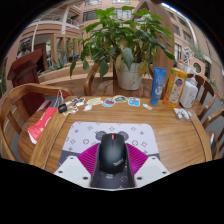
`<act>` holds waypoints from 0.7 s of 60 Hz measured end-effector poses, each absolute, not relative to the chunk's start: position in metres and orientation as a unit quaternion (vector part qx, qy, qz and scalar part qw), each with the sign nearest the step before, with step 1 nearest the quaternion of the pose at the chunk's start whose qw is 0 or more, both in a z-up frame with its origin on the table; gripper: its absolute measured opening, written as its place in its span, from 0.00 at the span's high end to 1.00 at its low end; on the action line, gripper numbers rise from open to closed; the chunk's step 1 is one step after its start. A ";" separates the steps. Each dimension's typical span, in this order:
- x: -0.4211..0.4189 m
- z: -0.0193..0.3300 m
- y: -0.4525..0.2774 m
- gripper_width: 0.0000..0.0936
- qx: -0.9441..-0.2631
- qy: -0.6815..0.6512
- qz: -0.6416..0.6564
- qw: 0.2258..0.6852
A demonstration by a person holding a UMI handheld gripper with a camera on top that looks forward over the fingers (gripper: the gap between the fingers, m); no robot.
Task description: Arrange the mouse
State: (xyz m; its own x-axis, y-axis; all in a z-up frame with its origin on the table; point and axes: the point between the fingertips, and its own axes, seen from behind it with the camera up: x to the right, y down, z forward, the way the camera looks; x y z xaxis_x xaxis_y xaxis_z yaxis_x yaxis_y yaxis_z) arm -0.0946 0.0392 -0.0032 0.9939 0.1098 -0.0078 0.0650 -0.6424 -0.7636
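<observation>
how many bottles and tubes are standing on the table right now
3: a blue tube, an orange bottle and a white bottle, grouped right of the plant pot. Others may hide behind.

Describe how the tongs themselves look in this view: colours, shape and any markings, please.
The tongs have two pale, whitish angular fingers, wide at the base and narrowing forward. Each carries a magenta pad on its inner face. No cable, label, hand or sleeve shows here.
</observation>
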 end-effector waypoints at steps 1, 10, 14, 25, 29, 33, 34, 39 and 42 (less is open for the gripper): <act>-0.094 -0.005 0.039 0.54 -0.907 -0.048 0.027 0.418; -0.095 -0.002 0.032 0.37 -0.909 -0.055 0.029 0.413; -0.095 0.012 0.025 0.12 -0.906 -0.058 0.030 0.419; -0.088 0.067 -0.014 0.09 -0.890 -0.049 0.011 0.453; -0.088 0.088 -0.034 0.09 -0.885 -0.044 0.009 0.464; -0.086 0.109 -0.056 0.09 -0.880 -0.042 0.010 0.473; -0.085 0.114 -0.062 0.09 -0.878 -0.041 0.010 0.476; -0.085 0.136 -0.092 0.09 -0.871 -0.043 0.006 0.490; -0.084 0.149 -0.110 0.09 -0.866 -0.049 0.000 0.498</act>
State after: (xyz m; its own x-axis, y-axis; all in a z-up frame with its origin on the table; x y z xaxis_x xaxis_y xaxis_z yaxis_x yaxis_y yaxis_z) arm -0.0845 -0.1105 0.1485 0.9951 0.0858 0.0483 0.0848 -0.4985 -0.8627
